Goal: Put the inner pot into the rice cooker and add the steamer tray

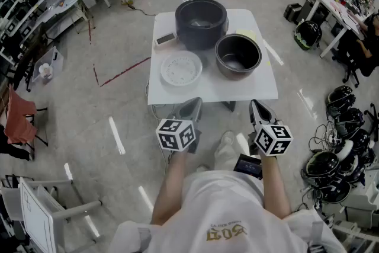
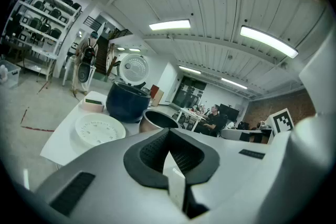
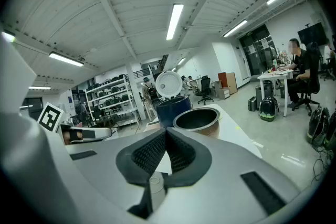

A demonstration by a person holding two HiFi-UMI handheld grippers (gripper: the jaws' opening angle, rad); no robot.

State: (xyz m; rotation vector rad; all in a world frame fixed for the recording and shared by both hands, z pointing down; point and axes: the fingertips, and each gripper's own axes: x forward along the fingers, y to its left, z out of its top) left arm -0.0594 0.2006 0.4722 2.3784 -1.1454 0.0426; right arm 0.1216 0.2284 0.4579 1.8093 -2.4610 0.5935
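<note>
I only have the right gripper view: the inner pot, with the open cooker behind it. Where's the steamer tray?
Observer: The head view shows the steamer tray lying flat on the table, left of the inner pot and in front of the rice cooker.
Operator: What's my left gripper doing?
Observer: The left gripper is shut and empty. It is short of the table's near edge and faces the tray.
</note>
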